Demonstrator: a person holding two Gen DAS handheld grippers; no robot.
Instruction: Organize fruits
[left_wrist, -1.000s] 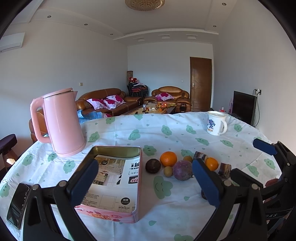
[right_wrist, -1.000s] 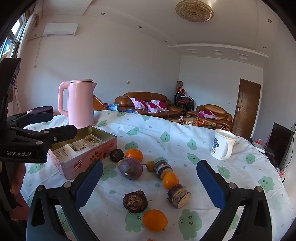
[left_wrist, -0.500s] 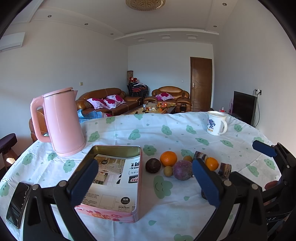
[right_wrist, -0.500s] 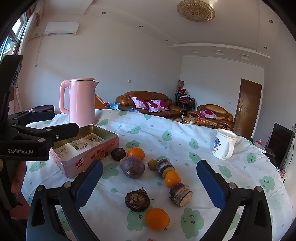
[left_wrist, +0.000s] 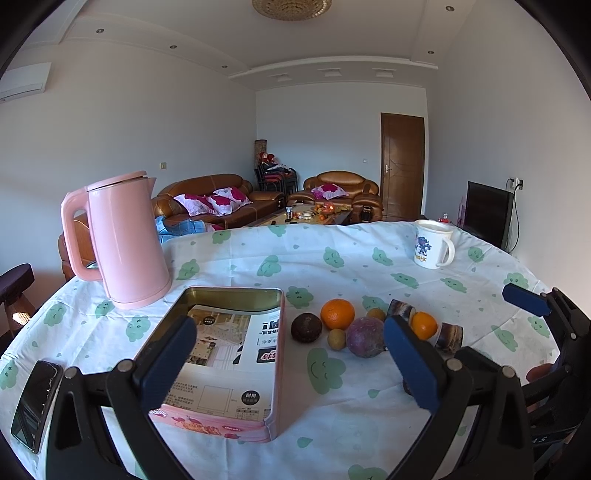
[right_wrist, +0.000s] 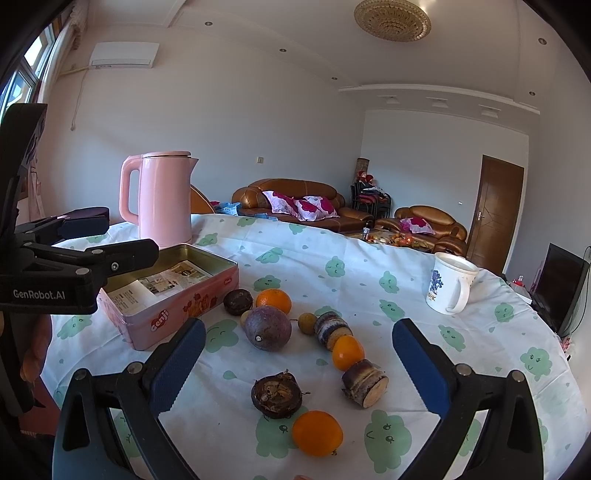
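Several fruits lie in a row on the round table: a purple passion fruit (right_wrist: 268, 329), oranges (right_wrist: 273, 301) (right_wrist: 347, 352) (right_wrist: 317, 433), a dark round fruit (right_wrist: 238, 301), a brown husked one (right_wrist: 276, 396), small yellow fruits (right_wrist: 307, 318) and cut cane pieces (right_wrist: 365, 383). An open pink tin (right_wrist: 173, 310) with a leaflet inside stands left of them; it also shows in the left wrist view (left_wrist: 221, 354). My right gripper (right_wrist: 295, 365) is open and empty above the near fruits. My left gripper (left_wrist: 288, 358) is open and empty over the tin's right edge.
A pink kettle (left_wrist: 125, 240) stands behind the tin. A white mug (right_wrist: 448, 288) stands at the far right. A dark phone (left_wrist: 35, 398) lies at the table's left edge. The table has a white cloth with green clouds (left_wrist: 332, 258).
The right gripper has moved slightly forward towards the fruits. The left gripper has barely moved.
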